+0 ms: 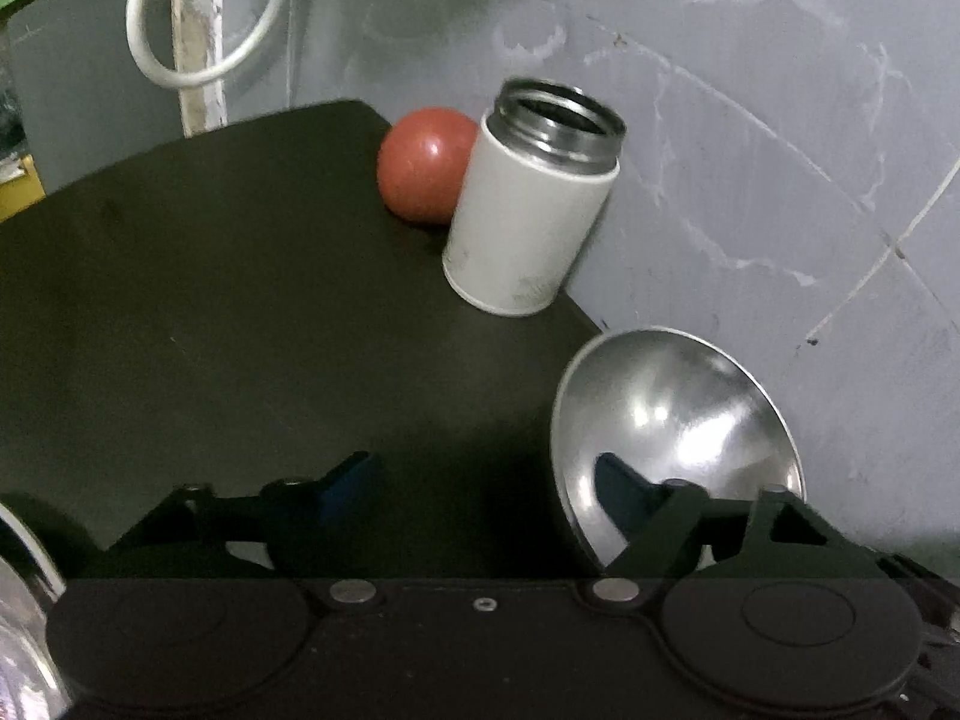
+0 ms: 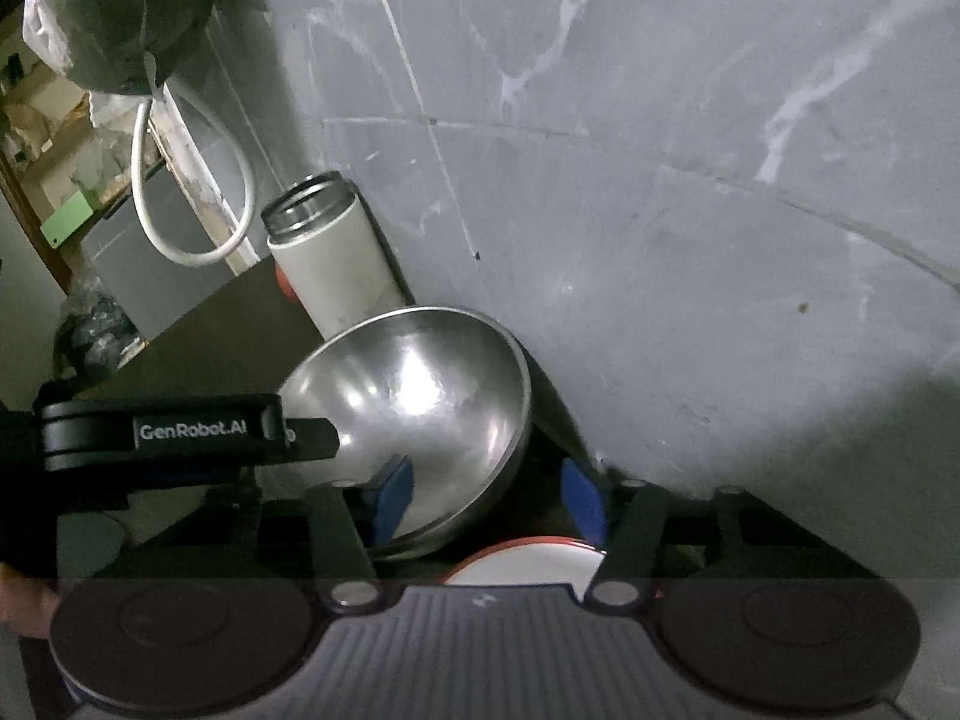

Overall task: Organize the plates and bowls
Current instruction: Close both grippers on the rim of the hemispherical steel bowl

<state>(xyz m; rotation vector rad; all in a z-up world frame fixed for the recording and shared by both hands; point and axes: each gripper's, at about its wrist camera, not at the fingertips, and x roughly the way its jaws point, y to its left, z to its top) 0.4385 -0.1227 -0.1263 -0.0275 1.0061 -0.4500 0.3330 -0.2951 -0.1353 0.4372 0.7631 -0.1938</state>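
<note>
One steel bowl (image 2: 414,414): thin, stiff, slick; pinch rim. Right gripper (image 2: 486,498) spread wide astride rim; left gripper (image 1: 486,480) spread, empty.

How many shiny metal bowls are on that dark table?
2, maybe more out of view. One steel bowl sits tilted by the grey wall, near the white flask. A second shiny rim peeks in at the left wrist view's lower left edge.

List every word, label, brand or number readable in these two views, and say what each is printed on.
"GenRobot.AI": white lettering on the side of the left gripper's black body, seen in the right wrist view.

Nothing else is readable: the white canister, steel bowl and red ball show no print in either view.
</note>
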